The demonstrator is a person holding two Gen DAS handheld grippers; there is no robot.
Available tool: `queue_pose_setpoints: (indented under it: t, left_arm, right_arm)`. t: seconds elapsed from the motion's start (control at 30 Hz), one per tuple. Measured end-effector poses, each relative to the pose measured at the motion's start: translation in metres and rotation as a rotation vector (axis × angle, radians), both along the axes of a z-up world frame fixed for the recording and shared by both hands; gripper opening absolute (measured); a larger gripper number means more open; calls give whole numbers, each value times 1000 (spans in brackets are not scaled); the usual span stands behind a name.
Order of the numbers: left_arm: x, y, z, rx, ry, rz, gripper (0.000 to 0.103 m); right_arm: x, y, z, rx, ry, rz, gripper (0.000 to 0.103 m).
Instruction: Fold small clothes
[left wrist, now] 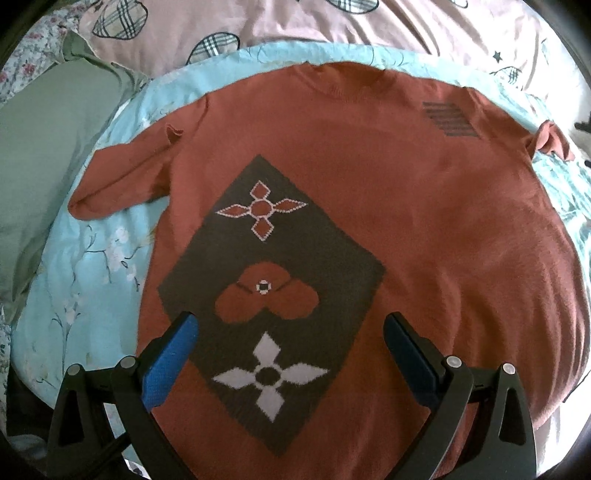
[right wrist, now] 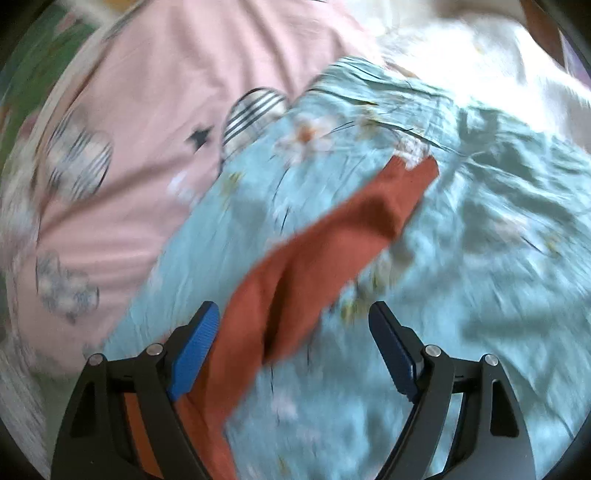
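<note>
A rust-orange sweater (left wrist: 369, 192) lies flat on the light blue floral sheet (left wrist: 88, 280), with a dark diamond panel of flower motifs (left wrist: 266, 295) on its front. Its left sleeve (left wrist: 122, 177) is folded near the body; the right sleeve's cuff (left wrist: 550, 140) sticks out at the far right. My left gripper (left wrist: 290, 328) is open above the sweater's lower front, holding nothing. In the blurred right wrist view, my right gripper (right wrist: 295, 321) is open over the stretched-out right sleeve (right wrist: 332, 236), which lies between the fingers and runs under the left one.
A pink bedcover with checked heart prints (left wrist: 295, 26) lies behind the sheet, also in the right wrist view (right wrist: 122, 110). A green cloth (left wrist: 44, 140) lies at the left. The blue sheet (right wrist: 480, 221) spreads wrinkled to the right of the sleeve.
</note>
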State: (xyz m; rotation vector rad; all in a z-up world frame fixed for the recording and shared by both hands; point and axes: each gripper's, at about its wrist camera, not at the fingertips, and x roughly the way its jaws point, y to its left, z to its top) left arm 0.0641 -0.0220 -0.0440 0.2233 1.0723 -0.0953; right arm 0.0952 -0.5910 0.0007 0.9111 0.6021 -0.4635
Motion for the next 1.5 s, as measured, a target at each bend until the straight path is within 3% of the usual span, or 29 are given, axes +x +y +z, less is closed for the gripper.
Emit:
queue_pose_setpoints:
  t: [0.13,0.17,0.23,0.27,0.3,0.4,0.53,0.7,0.83,1.03,1.23,1.37,1.47,1.5]
  left_arm:
    - [12,-5,-9,12,27,9,101]
    - [14,-5,-10,12,30,9,101]
    - [19,-7,-12,15,41,14,101]
    - [21,-7,-13,7,44,15,101]
    - [23,-10,-15,3,52,14,101]
    - [24,-16,-16,-3,58,-2,101]
    - [21,-20,-16,-25,44,-27,101]
    - [15,-19,-13,-40,36,-36,101]
    - [9,-8,-4,-60,11,-22,101]
    - [6,19,-3,-99,4,43,101]
    - [16,46,-4,-210,12,96,101]
    - [28,61,-5,-296,12,120,101]
    - [46,70,-4,-366,14,140,101]
    - [53,71,-4,-390,14,142,101]
  right_arm:
    - [30,-45,-19,63,60,-94,80]
    - [30,-52,-24,73,68,-104,73]
    - [36,-65,-37,91,113,-129,49]
    - [38,-69,-43,97,127,-135,21]
    - [39,-71,-45,90,121,-132,5]
    - [43,-52,-30,-12,86,-70,5]
    - [59,15,2,-161,14,149,5]
    - [92,120,30,-204,-106,422,5]
    - [123,217,35,-204,-147,644,5]
    - [159,361,8,-164,-159,964,5]
    - [184,446,-44,-117,-74,1078,5]
    - [187,465,-71,-98,-5,1125,12]
    - [185,463,-81,-41,3,1130,47]
    - [179,458,-80,-33,-14,1121,51]
